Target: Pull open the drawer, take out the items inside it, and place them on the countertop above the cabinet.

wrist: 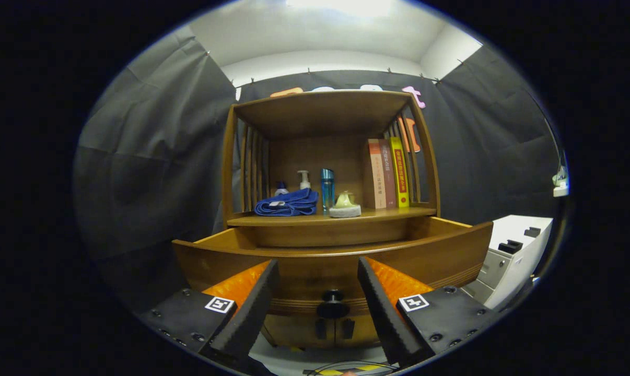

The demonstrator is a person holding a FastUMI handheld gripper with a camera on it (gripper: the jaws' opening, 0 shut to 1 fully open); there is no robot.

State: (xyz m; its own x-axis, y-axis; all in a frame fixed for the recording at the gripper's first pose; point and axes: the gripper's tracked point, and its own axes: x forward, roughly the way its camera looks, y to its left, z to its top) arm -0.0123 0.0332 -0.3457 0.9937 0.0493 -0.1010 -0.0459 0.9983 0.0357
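A wooden cabinet stands ahead with its drawer (pixel 430 250) pulled out toward me. The drawer's tall front hides what lies inside. Its dark round knob (pixel 332 304) sits low on the front, between my fingers and touching neither. My gripper (pixel 317 262) is open and holds nothing, its fingertips level with the drawer front. On the countertop (pixel 388 214) above the drawer lie a folded blue cloth (pixel 289 203), a white pump bottle (pixel 304 180), a small blue-capped bottle (pixel 281 188), a tall blue bottle (pixel 327 189) and a white round dish with a pale green thing (pixel 345 207).
Three books (pixel 389 173) stand upright at the right end of the countertop under the slatted wooden shelf top (pixel 320 102). A white box-like unit (pixel 511 253) stands to the right of the cabinet. Cables and striped tape (pixel 346 368) lie on the floor below the knob.
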